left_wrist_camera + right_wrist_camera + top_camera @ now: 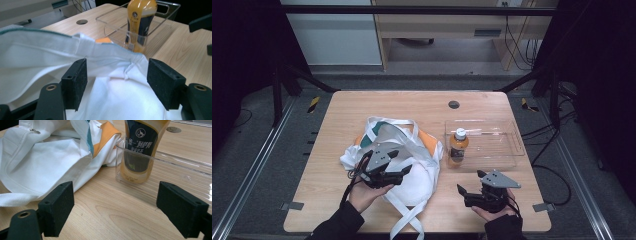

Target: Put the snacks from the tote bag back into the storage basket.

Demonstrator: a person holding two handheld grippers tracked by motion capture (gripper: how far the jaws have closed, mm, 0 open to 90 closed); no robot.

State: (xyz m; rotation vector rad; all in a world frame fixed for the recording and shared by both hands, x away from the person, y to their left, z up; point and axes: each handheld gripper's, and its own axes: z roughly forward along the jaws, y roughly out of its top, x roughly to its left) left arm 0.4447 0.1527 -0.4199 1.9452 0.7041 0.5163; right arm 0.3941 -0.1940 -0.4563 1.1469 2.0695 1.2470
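One white cloth bag, one orange bottle, one clear tray — two grippers.

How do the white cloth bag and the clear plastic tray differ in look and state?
The white cloth bag is soft and crumpled, opaque, with orange and green parts; the clear plastic tray is rigid, see-through and rectangular. The bag lies under the left hand-held gripper, whose open jaws stand either side of its rim; the tray holds an upright orange bottle. Both rest on the wooden table.
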